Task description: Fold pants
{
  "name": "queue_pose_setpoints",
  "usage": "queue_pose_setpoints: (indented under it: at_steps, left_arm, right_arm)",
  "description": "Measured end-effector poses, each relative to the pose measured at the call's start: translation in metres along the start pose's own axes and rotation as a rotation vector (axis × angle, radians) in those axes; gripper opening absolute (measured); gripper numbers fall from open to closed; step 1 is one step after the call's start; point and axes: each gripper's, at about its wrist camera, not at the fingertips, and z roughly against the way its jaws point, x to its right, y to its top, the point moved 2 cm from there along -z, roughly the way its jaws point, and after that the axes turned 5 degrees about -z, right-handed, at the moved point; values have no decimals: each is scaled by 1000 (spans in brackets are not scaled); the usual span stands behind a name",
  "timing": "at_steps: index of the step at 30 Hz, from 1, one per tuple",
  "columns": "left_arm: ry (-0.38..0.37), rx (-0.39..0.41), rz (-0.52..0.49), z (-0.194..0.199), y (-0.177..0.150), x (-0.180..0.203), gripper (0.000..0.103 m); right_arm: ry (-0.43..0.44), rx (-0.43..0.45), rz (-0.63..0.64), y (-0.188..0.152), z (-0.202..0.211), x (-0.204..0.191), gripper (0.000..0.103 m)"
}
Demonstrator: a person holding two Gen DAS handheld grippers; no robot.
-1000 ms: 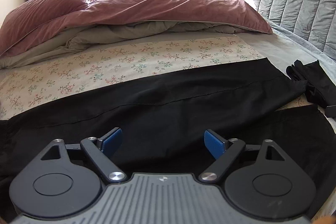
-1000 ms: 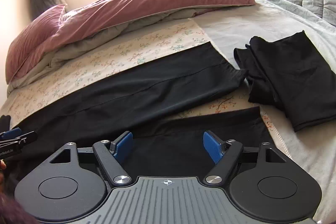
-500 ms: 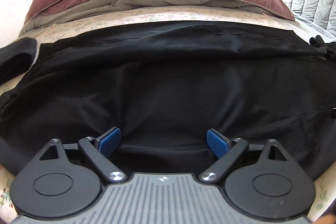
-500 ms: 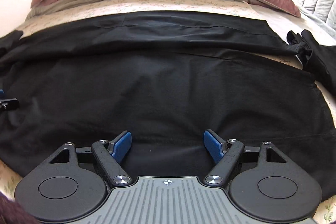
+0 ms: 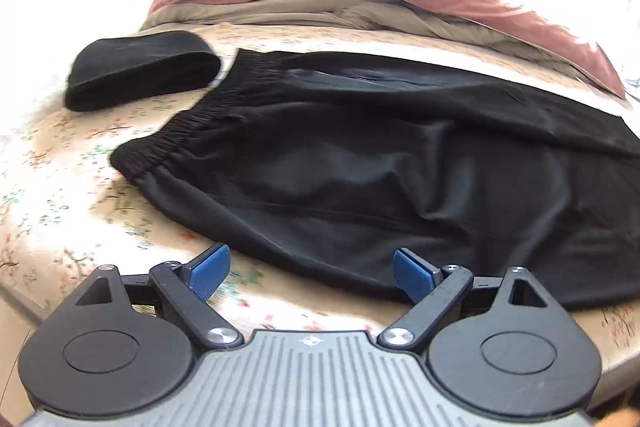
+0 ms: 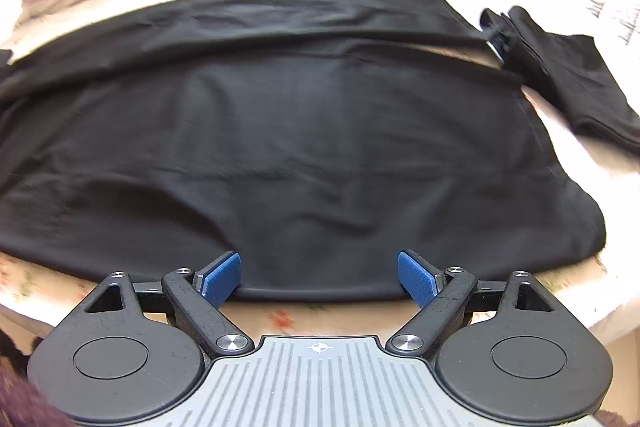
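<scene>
My right tool [image 6: 319, 277] hangs over the near edge of the pants [image 6: 280, 147], its blue pads [image 6: 221, 279] apart with only that hem between them, not pinched; the jaws have just been opening wider. My left tool [image 5: 306, 269] is spread too, empty, low by the near edge close to the waistband [image 5: 180, 135]. The pants lie flat and full length across the floral bed sheet [image 5: 60, 211], legs side by side, waistband at the left end. I judge no fold made yet: all of it is still ahead. A rolled black garment [image 5: 140, 67] sits just beyond the waistband, another folded dark garment [image 6: 568, 75] by the leg ends, perhaps finished pieces.
</scene>
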Motion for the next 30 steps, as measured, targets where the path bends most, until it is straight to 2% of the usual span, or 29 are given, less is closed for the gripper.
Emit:
queue_pose_setpoints:
  at_steps: [3, 6, 8, 10, 12, 16, 18, 21, 22, 23, 30]
  left_arm:
    - [115, -35, 174, -13, 7, -42, 88]
    - [149, -50, 371, -23, 11, -77, 69]
    - [158, -32, 403, -26, 14, -89, 54]
    - [201, -29, 388, -27, 14, -94, 46]
    - [253, -53, 360, -28, 11, -96, 43]
    - [374, -79, 192, -16, 8, -78, 44]
    - [409, -88, 173, -9, 7, -78, 45]
    - [339, -65, 239, -1, 17, -87, 54]
    - [312, -56, 245, -2, 25, -86, 61]
    - [284, -46, 242, 1, 33, -84, 67]
    - [145, -21, 222, -14, 91, -55, 85]
  right_arm:
    - [31, 11, 37, 11, -3, -31, 87]
    - [63, 16, 80, 22, -11, -70, 87]
    - [98, 18, 106, 28, -15, -97, 87]
    - [137, 17, 135, 31, -19, -124, 87]
    - [169, 15, 174, 32, -22, -149, 87]
    - [202, 6, 258, 30, -25, -184, 87]
    - [206, -1, 291, 30, -27, -195, 87]
    - [218, 0, 327, 38, -29, -211, 87]
    - [222, -2, 334, 43, -30, -215, 87]
    - [225, -4, 339, 49, -31, -220, 87]
    - [264, 18, 390, 98, -26, -258, 88]
